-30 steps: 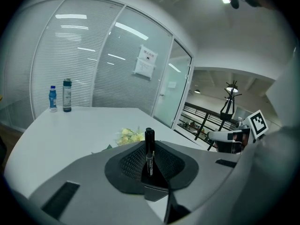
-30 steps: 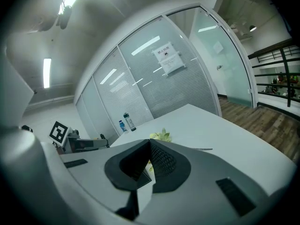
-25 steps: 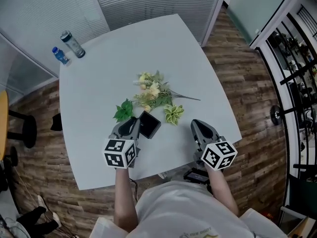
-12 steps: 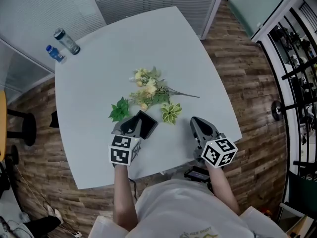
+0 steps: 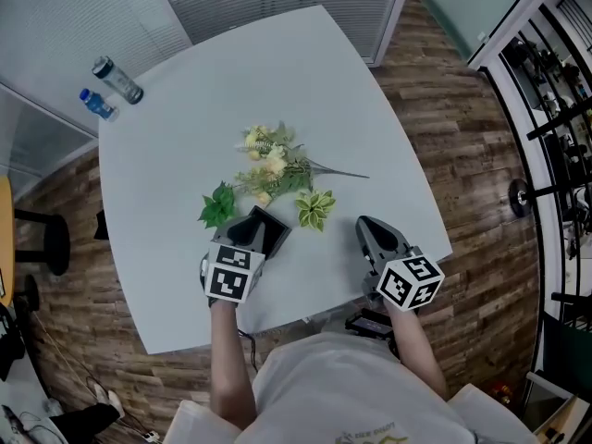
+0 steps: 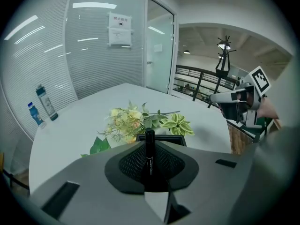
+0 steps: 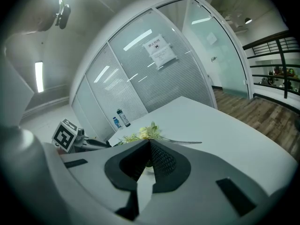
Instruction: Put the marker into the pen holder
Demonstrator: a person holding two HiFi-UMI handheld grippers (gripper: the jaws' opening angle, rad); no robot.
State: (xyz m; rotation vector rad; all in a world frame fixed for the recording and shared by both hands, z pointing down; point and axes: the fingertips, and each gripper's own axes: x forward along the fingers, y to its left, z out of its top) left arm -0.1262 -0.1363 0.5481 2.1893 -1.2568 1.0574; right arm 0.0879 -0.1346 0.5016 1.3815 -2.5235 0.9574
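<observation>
A black marker (image 6: 149,150) stands upright between the jaws of my left gripper (image 5: 243,236), which is shut on it. Just beyond the marker's tip lies the black square pen holder (image 6: 174,138). In the head view the pen holder (image 5: 271,227) is partly covered by the left gripper's jaws. My right gripper (image 5: 374,237) hovers over the table's near right part, apart from the holder. Its jaws meet at the tips with nothing between them in the right gripper view (image 7: 150,143).
A spray of artificial flowers (image 5: 273,169) with green leaves (image 5: 217,206) lies on the white table (image 5: 176,137) just beyond the holder. Two bottles (image 5: 116,80) stand at the far left corner. The table's near edge (image 5: 277,317) runs close below both grippers.
My left gripper has shifted a little right and forward with the marker, and now covers more of the pen holder. The right gripper has stayed in place.
</observation>
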